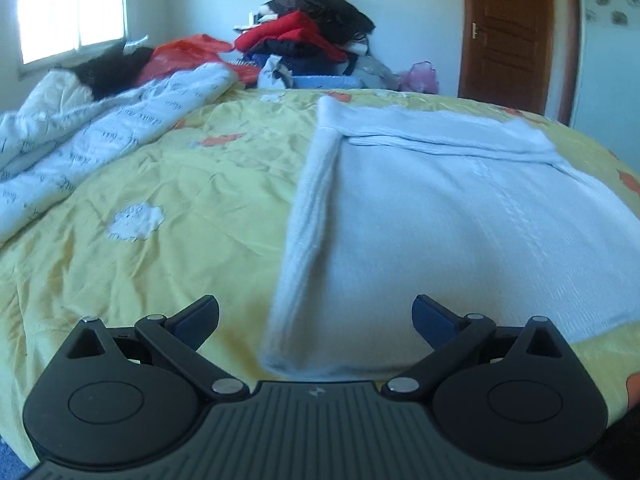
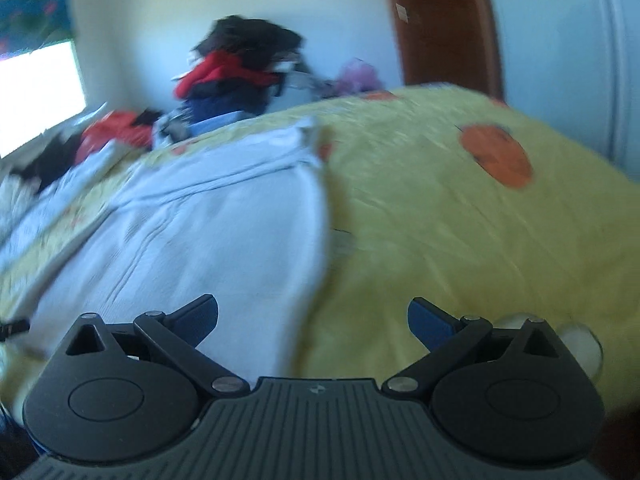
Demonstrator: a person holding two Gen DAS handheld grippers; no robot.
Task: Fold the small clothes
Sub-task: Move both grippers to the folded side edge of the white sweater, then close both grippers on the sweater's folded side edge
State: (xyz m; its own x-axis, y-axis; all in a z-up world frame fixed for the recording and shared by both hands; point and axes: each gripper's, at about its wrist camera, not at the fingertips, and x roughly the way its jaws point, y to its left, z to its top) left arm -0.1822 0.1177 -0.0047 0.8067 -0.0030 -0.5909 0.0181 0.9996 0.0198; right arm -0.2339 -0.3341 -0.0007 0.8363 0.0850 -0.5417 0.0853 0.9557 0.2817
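Note:
A pale blue-white knitted garment (image 1: pixel 440 220) lies flat on the yellow bed cover (image 1: pixel 160 184), its left side folded inward into a long roll and its far end folded across. My left gripper (image 1: pixel 316 316) hovers open over the garment's near left corner, nothing between its fingers. In the right wrist view the same garment (image 2: pixel 208 216) lies to the left. Over its near right edge and the yellow cover (image 2: pixel 460 240), my right gripper (image 2: pixel 312 316) is open and empty. That view is blurred.
A white quilt with script print (image 1: pixel 80 136) is bunched at the bed's left. A tall heap of red, black and blue clothes (image 1: pixel 308 36) stands behind the bed against the wall. A brown door (image 1: pixel 508 32) is at the right, a window (image 1: pixel 68 4) at the left.

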